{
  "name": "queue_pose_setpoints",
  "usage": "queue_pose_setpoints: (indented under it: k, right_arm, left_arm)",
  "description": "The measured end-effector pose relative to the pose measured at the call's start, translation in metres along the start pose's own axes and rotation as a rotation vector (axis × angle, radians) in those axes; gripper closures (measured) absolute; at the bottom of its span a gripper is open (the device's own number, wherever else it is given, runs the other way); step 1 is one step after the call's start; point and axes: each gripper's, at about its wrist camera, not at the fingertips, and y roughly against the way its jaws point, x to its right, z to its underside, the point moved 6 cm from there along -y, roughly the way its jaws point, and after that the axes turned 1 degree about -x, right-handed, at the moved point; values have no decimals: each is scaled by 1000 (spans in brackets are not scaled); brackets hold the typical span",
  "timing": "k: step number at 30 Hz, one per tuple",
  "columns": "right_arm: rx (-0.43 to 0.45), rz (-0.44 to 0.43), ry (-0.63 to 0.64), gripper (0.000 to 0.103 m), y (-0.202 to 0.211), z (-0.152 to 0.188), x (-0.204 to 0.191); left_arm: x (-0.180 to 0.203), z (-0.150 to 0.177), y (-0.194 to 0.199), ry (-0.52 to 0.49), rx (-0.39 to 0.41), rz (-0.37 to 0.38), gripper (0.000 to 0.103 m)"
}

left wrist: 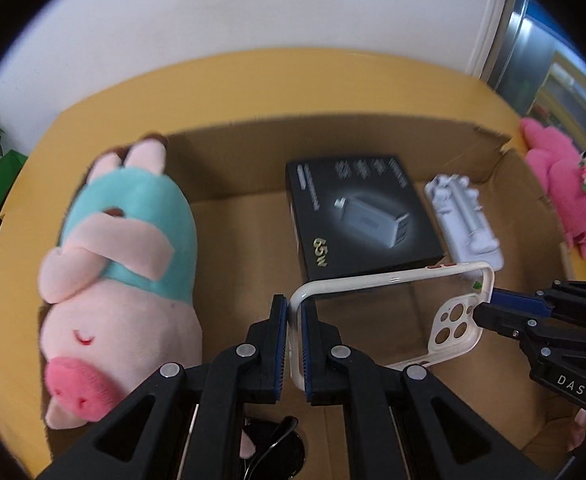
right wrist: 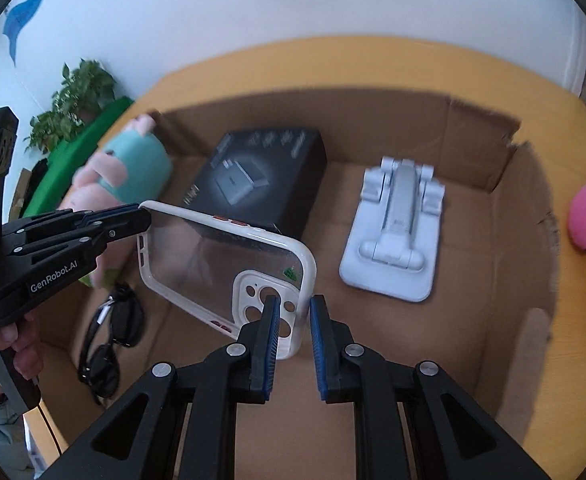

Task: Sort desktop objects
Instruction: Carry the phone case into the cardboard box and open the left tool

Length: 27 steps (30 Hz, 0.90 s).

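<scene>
The cardboard box (right wrist: 525,240) on the desk (left wrist: 21,208) already holds a pig toy (left wrist: 121,264). Above it, the left hand-held gripper (left wrist: 296,332) clamps the phone case (right wrist: 229,256); the right hand-held gripper (right wrist: 295,336) seems released. Next: lower, let go.

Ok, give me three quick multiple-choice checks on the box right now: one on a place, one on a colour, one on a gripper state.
1. Where does the charger box lie?
A. in the cardboard box
B. on the yellow table
C. on the pig plush

2. What colour is the phone case rim?
A. black
B. white
C. green

3. How does the left gripper stand?
A. wide open, apart from the case
B. out of view
C. shut on the case's rim

Answers:
1 A, it rests on the carton floor beside the white phone stand.
2 B, a white frame surrounds a clear back.
3 C, both pads press the rim's end; the right gripper straddles the opposite end with a gap.
</scene>
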Motion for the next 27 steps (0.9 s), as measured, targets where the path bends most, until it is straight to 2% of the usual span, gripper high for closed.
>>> queue_pose_setpoints:
  k: [4, 9, 10, 11, 12, 13, 14, 16, 17, 18, 19, 20, 21, 22, 24, 27]
  right_arm:
    - [-95, -12, -28, 87, -33, 4, 7]
    - [-99, 3, -30, 85, -36, 3, 10]
    - [-99, 8, -21, 81, -35, 5, 9]
    - [-92, 11, -13, 69, -31, 7, 7]
    - [-79, 16, -6, 52, -26, 8, 6]
    - [-52, 27, 2, 46, -17, 10, 4]
    - [-11, 33, 5, 40, -3, 13, 1]
    - [84, 21, -1, 37, 31, 19, -7]
    - [124, 20, -4, 31, 45, 24, -11]
    - [177, 26, -3, 21, 63, 31, -16]
    - [237, 40, 3, 16, 83, 40, -23]
    - [295, 65, 11, 5, 100, 49, -29]
    - [349, 98, 25, 0, 114, 56, -35]
    - [401, 134, 44, 0, 127, 69, -44]
    - [447, 178, 82, 0, 136, 81, -57]
    - [478, 223, 89, 0, 130, 109, -67]
  left_arm:
    - [-5, 5, -19, 8, -62, -17, 97]
    - [-8, 9, -15, -1, -70, 34, 93]
    - [-10, 11, -9, 8, -61, 41, 93]
    - [-12, 12, 1, 14, -37, 47, 93]
    - [-14, 13, 11, 13, -15, 44, 92]
    - [-17, 15, 25, 11, 18, 35, 91]
    - [-19, 17, 39, 13, 52, 29, 86]
    - [-23, 21, 76, 23, 153, 32, 70]
    - [-24, 27, 97, 29, 211, 41, 56]
    - [-26, 33, 119, 35, 283, 51, 41]
    - [-28, 37, 138, 35, 348, 52, 36]
    - [-27, 47, 158, 30, 423, 47, 27]
    - [-23, 56, 175, 17, 490, 43, 23]
    - [-19, 67, 188, 4, 545, 39, 22]
    - [-17, 87, 202, 6, 622, 38, 22]
    - [-18, 118, 200, 41, 663, 28, 21]
